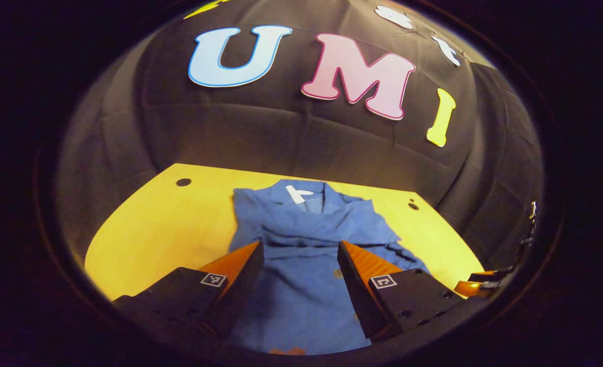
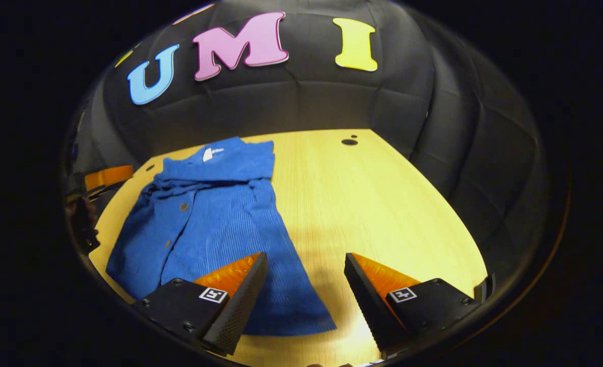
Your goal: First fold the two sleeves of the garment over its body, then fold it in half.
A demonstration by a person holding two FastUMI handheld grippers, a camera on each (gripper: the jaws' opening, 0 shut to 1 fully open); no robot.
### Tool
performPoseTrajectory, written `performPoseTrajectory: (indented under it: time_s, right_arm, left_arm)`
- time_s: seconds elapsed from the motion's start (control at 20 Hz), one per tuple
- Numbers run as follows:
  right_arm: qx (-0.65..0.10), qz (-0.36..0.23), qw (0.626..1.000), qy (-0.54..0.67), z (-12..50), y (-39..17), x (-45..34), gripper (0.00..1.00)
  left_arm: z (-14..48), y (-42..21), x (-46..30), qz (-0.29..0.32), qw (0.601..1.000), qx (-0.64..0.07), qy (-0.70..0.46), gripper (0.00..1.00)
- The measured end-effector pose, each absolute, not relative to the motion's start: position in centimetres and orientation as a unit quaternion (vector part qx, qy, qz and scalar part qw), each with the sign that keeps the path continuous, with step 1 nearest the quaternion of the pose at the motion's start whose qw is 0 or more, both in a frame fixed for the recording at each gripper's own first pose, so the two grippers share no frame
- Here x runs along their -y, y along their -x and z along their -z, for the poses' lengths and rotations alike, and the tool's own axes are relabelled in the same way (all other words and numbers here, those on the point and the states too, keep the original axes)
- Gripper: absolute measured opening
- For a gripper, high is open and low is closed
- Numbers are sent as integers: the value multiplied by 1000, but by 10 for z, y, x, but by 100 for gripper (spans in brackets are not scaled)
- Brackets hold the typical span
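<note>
Left gripper view, garment [image 1: 301, 255] between parted fingers [image 1: 245, 262]

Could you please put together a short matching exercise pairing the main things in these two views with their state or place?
Things:
1. garment
2. table
3. left hand-held gripper
4. right hand-held gripper

States:
A. open, above the garment's near right edge
B. wooden, bare on its right half
C. open, above the middle of the shirt
D. blue, buttoned, lying flat

Pairs: 1-D, 2-B, 3-C, 4-A
</note>
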State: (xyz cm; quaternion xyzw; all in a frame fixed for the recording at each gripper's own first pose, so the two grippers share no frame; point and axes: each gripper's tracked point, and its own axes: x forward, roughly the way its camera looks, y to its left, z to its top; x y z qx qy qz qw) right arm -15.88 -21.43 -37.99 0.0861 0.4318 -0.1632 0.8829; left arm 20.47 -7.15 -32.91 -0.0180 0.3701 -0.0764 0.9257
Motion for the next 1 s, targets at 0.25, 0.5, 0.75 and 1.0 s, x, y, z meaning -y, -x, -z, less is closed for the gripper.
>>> performPoseTrajectory:
  time_s: [0.25, 0.5, 0.75, 1.0]
  right_arm:
    - [-476, 164, 860, -88, 397, 186, 194, 98]
    - [-506, 178, 840, -85, 413, 202, 190, 99]
    - [-502, 194, 836, -104, 413, 202, 188, 98]
    - [-505, 196, 834, -107, 415, 200, 184, 99]
  left_arm:
    - [372, -83, -19, 2, 879, -477, -5, 81]
    - [386, -26, -22, -10, 851, -525, 11, 85]
    - [399, -19, -16, -21, 841, -540, -16, 84]
    - [404, -23, 7, -7, 837, -546, -15, 64]
